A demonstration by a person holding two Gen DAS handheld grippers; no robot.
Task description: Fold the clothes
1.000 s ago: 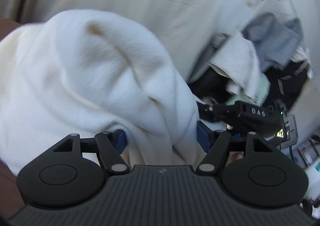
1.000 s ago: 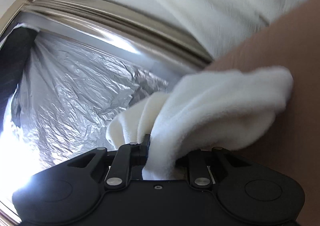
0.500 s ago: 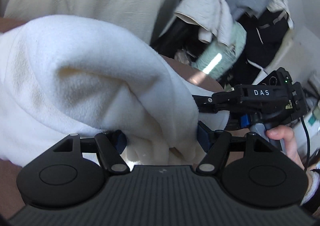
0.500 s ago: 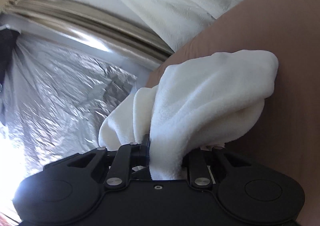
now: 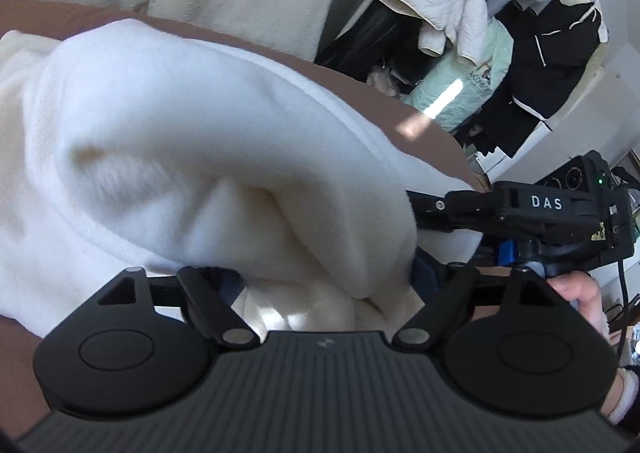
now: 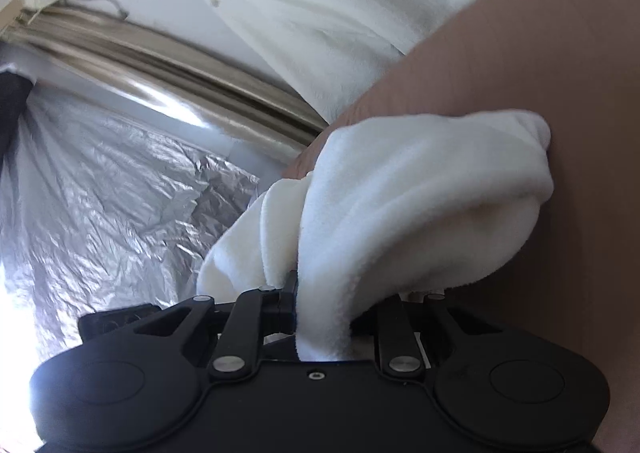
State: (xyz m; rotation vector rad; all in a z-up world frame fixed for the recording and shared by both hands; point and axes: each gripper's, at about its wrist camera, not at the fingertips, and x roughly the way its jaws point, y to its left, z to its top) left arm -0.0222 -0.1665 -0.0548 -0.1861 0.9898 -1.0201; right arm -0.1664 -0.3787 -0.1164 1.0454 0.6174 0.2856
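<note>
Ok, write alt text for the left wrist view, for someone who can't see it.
A bulky white fleece garment fills the frame, bunched between the jaws of the left gripper, which are opening. It lies on a brown surface. At right, the right gripper, marked DAS, reaches into the fleece's edge, with a pile of clothes behind.

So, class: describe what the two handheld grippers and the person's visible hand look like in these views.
Both grippers are matte black. The left gripper has a ribbed grey-black top, two round discs, silver pivot pins and blue finger pads. The right gripper bears white "DAS" lettering, a green light and a black cable. The hand shows a fuzzy white cuff.
</note>
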